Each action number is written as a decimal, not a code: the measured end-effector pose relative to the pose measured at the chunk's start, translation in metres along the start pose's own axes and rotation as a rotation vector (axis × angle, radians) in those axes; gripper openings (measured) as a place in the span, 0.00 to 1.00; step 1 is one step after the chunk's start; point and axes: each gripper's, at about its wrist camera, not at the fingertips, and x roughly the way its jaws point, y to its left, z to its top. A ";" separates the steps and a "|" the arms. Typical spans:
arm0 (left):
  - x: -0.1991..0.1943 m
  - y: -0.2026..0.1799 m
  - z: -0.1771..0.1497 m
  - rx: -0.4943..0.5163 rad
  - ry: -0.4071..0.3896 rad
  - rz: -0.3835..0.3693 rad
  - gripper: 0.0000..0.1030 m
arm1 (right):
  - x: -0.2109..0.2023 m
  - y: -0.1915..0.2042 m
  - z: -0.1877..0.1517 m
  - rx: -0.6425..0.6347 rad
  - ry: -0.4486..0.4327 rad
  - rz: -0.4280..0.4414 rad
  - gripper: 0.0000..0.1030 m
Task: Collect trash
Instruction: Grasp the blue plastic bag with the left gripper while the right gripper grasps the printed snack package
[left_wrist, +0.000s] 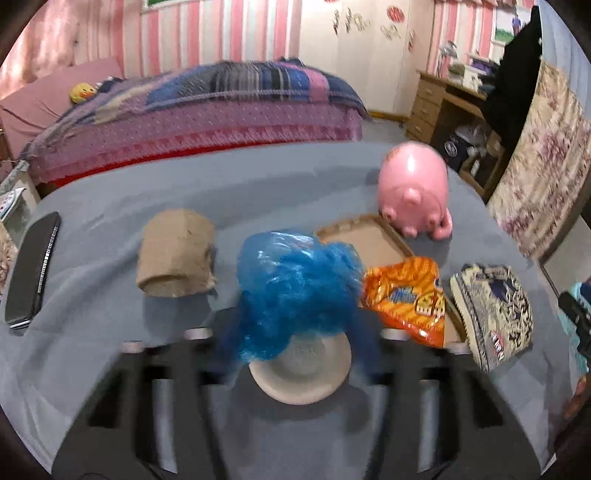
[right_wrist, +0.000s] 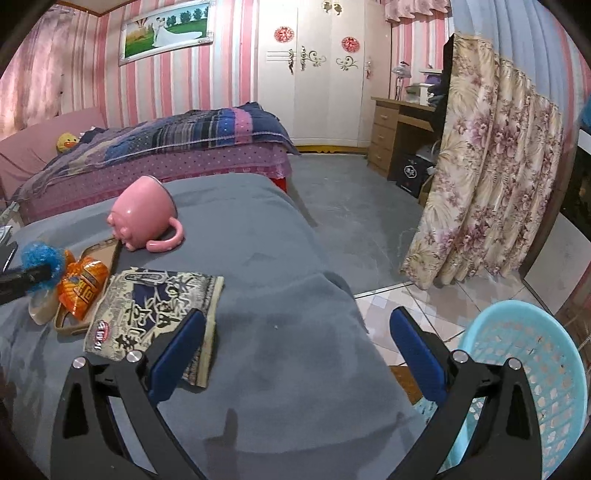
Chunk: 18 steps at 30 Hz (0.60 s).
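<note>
While the left hand-held gripper is closed on a crumpled blue plastic bag above a small paper plate, the right hand-held gripper gapes empty over the grey tabletop. Beyond, a patterned snack packet lies flat, long axis pointing away, beside the orange wrapper.

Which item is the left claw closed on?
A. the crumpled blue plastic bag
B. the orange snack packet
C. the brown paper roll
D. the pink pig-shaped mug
A: the left claw is closed on the crumpled blue plastic bag above a small white dish; the other items lie apart on the grey cloth.
</note>
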 end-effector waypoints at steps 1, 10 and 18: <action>-0.005 0.001 -0.002 -0.006 -0.012 0.002 0.33 | 0.000 0.001 0.002 0.007 -0.001 0.014 0.95; -0.063 0.012 -0.040 -0.035 -0.075 0.068 0.32 | 0.011 0.040 -0.003 -0.047 0.045 0.115 0.95; -0.074 0.020 -0.035 -0.026 -0.093 0.072 0.32 | 0.037 0.081 -0.007 -0.150 0.163 0.134 0.82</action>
